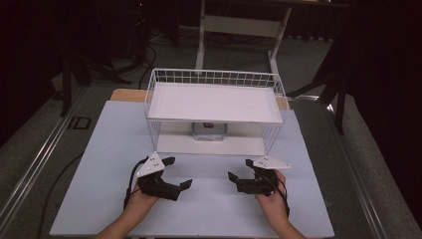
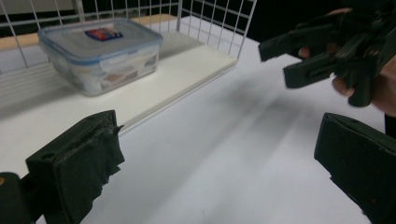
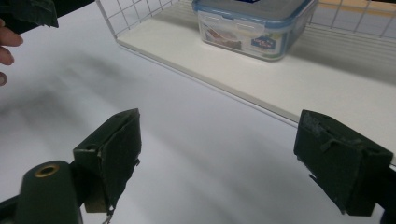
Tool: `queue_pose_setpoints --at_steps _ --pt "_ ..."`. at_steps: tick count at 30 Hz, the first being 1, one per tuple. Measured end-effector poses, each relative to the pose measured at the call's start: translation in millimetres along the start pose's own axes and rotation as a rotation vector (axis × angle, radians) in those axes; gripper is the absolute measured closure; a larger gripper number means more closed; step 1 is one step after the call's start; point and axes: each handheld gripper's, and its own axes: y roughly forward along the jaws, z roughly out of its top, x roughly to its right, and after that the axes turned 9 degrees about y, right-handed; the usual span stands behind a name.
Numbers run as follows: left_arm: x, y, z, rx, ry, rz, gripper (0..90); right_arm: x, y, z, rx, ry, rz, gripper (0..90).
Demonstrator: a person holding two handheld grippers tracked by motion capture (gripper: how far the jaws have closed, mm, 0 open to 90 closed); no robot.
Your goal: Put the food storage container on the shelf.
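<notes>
The food container [image 2: 100, 53] is clear, glossy plastic with a blue-rimmed lid and a printed sticker. It sits on a smooth matt white shelf board [image 2: 187, 65] inside a white-coated wire rack [image 1: 214, 77]. The table [image 1: 99, 149] has a matt, pale sheet surface. Both grippers' pads [image 3: 114, 144] are black, rough, frayed foam-like rubber.

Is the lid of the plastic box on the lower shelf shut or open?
Shut: the lid lies flat on the plastic box, its side clips down.

Food box [image 1: 209, 131] on the rack's lower shelf [image 1: 179, 145] — behind both grippers.
</notes>
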Motion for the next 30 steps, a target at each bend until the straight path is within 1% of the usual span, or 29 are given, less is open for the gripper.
queue_pose_setpoints --at_steps 2,4,7,11,14,16,19,21,23,26,30 --pt "1.2 0.8 -2.1 -0.007 0.004 -0.001 1.3 2.6 -2.9 -2.6 0.002 -0.004 -0.006 15.0" --pt "2.4 0.9 -3.8 -0.006 0.009 -0.005 1.3 5.3 -5.1 -5.8 0.002 0.001 -0.004 15.0" --pt "2.6 0.5 -5.8 0.001 0.012 -0.014 1.3 9.3 -6.8 -11.8 0.015 -0.006 -0.01 15.0" --pt "2.3 -0.4 -7.0 -0.002 0.017 -0.017 1.3 13.4 -6.1 -17.5 -0.008 -0.028 -0.013 15.0" --pt "3.0 0.1 -9.2 -0.023 0.033 -0.014 1.3 16.5 -6.3 -20.5 -0.015 -0.038 -0.012 15.0" --pt "3.0 1.7 -11.2 -0.037 0.03 -0.018 1.3 18.5 -6.2 -21.3 -0.014 -0.04 -0.018 15.0" --pt "2.8 4.2 -13.4 -0.036 0.011 -0.025 1.3 21.0 -4.7 -21.2 -0.01 -0.028 -0.019 15.3" --pt "3.9 5.9 -14.6 -0.048 0.017 -0.031 1.3 21.8 -2.8 -20.6 -0.005 -0.012 -0.012 15.3" --pt "5.3 6.8 -14.1 -0.045 0.018 -0.036 1.3 21.4 -1.6 -20.3 -0.011 -0.005 -0.011 15.3" --pt "6.1 5.1 -11.8 -0.029 0.018 -0.035 1.3 19.3 0.0 -20.3 -0.017 -0.022 -0.014 15.3" --pt "4.7 3.4 -11.9 -0.024 0.011 -0.026 1.3 19.5 -0.5 -20.0 -0.014 -0.024 -0.013 15.3"
